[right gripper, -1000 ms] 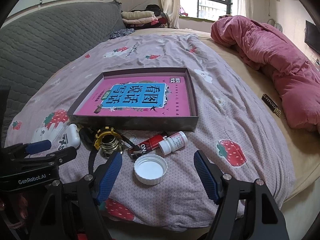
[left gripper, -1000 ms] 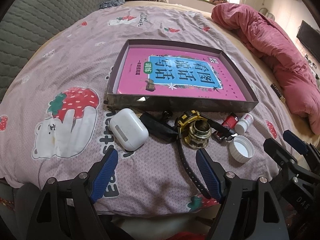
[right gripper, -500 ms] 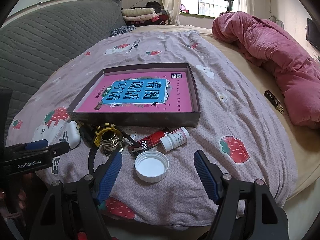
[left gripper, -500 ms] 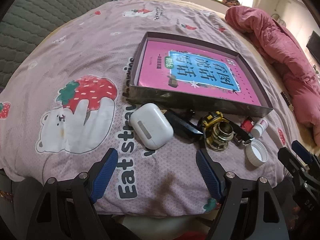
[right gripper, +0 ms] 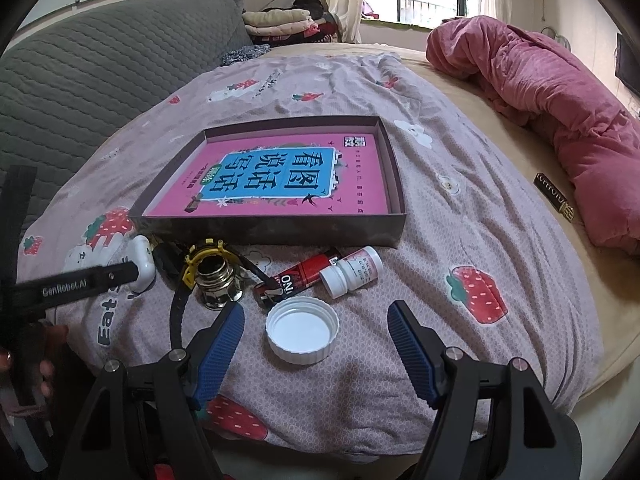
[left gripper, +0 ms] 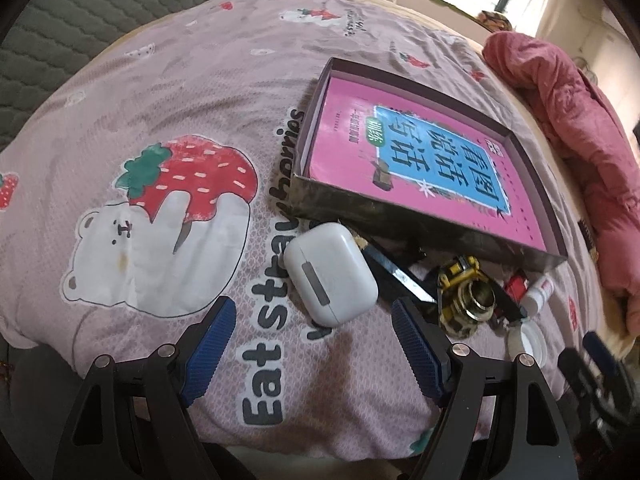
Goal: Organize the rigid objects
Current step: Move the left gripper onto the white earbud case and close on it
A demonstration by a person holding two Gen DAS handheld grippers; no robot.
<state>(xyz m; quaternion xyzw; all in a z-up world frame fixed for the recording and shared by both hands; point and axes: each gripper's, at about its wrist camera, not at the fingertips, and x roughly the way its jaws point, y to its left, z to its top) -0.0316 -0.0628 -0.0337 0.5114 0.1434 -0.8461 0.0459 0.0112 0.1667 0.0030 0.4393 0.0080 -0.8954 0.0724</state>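
a strawberry-print bedspread (right gripper: pixel 460 240) is seen covering the bed; a shallow dark box (right gripper: pixel 276 232) with a pink book (right gripper: pixel 276 180) inside is set on it; along the box's near wall a white earbud case (left gripper: pixel 330 276), a black watch (left gripper: pixel 466 300), a red lighter (right gripper: pixel 300 276), a small pill bottle (right gripper: pixel 352 272) and a white cap (right gripper: pixel 302 330) are laid out; the left gripper (left gripper: pixel 312 348) is held spread wide just short of the earbud case, nothing between its pads; the right gripper (right gripper: pixel 316 344) is likewise spread and empty, the cap lying between its fingertips.
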